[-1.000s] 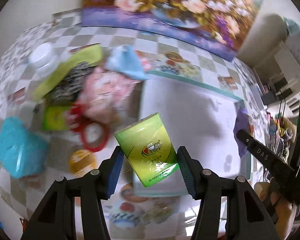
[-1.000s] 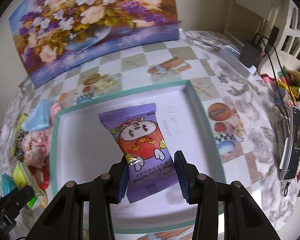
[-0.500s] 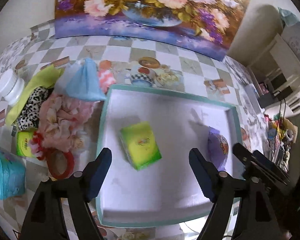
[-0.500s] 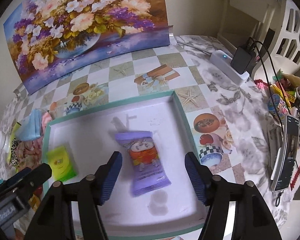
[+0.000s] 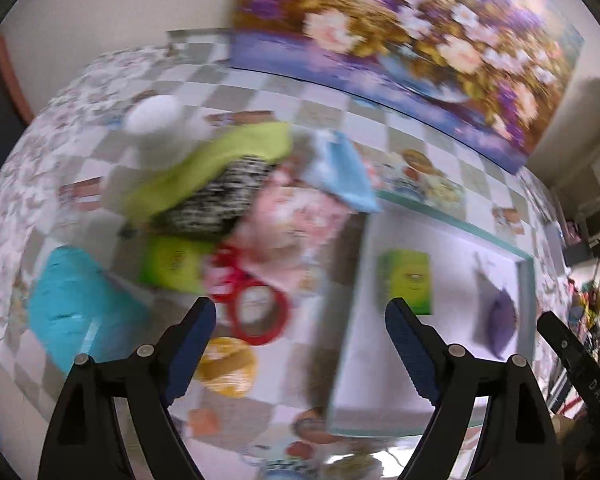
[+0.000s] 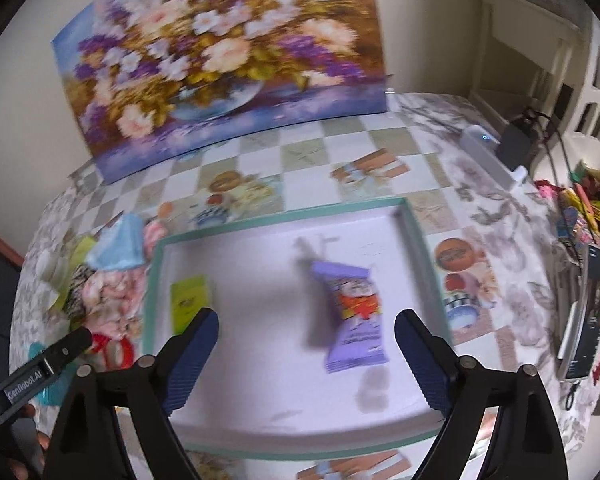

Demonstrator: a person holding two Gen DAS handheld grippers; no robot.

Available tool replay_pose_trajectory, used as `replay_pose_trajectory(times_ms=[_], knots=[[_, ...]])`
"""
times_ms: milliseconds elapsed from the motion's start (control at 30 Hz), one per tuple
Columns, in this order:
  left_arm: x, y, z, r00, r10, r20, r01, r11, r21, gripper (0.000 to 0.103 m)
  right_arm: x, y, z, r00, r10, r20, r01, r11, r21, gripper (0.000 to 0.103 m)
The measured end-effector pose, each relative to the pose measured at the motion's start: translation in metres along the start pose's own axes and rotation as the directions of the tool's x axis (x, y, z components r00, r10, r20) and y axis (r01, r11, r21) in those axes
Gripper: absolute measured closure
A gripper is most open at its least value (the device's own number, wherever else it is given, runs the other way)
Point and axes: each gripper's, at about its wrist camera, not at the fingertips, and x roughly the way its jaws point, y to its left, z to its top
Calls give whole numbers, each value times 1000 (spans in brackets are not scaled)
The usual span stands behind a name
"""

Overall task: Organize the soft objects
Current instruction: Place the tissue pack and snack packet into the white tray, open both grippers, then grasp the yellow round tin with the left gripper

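Observation:
In the left wrist view my left gripper [image 5: 300,312] hangs over the table beside the tray's left rim. Its jaws are opening and nothing is between them. A green tissue pack [image 5: 406,280] and a purple wipes pack [image 5: 498,320] lie in the white tray with the teal rim [image 5: 452,220]. My right gripper [image 6: 306,320] is above the tray [image 6: 284,218], its jaws opening. The purple wipes pack [image 6: 352,320] lies flat between and beyond them, untouched. The green pack [image 6: 190,300] lies near the tray's left wall.
Left of the tray lies a pile: pink floral cloth [image 5: 296,220], light blue cloth [image 5: 340,172], lime cloth [image 5: 220,160], black-and-white cloth [image 5: 216,196], teal item [image 5: 68,304], red ring [image 5: 260,312]. A flower painting [image 6: 220,80] stands behind. A phone [image 6: 584,340] and cables lie at right.
Both grippers let go of their packs, which now lie in the tray, and opened wide. The left gripper has swung left toward the pile. The right gripper has lifted a little.

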Motion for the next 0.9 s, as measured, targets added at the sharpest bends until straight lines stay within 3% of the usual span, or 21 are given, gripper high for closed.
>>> replay_pose_trajectory(times_ms=[300, 467, 700, 900], knots=[[-18, 53, -12, 998, 45, 37, -44, 999, -28, 16, -1, 64, -22, 997, 78, -7, -78, 990, -119, 11], [-4, 73, -19, 999, 17, -32, -19, 997, -73, 16, 17, 89, -32, 992, 100, -71, -110, 983, -146, 11], [29, 55, -38, 984, 58, -166, -55, 998, 27, 16, 33, 98, -40, 988, 84, -127, -103, 982, -157, 11], [51, 50, -50, 969, 75, -235, -64, 997, 53, 16, 36, 94, -41, 988, 75, -138, -96, 984, -152, 11]])
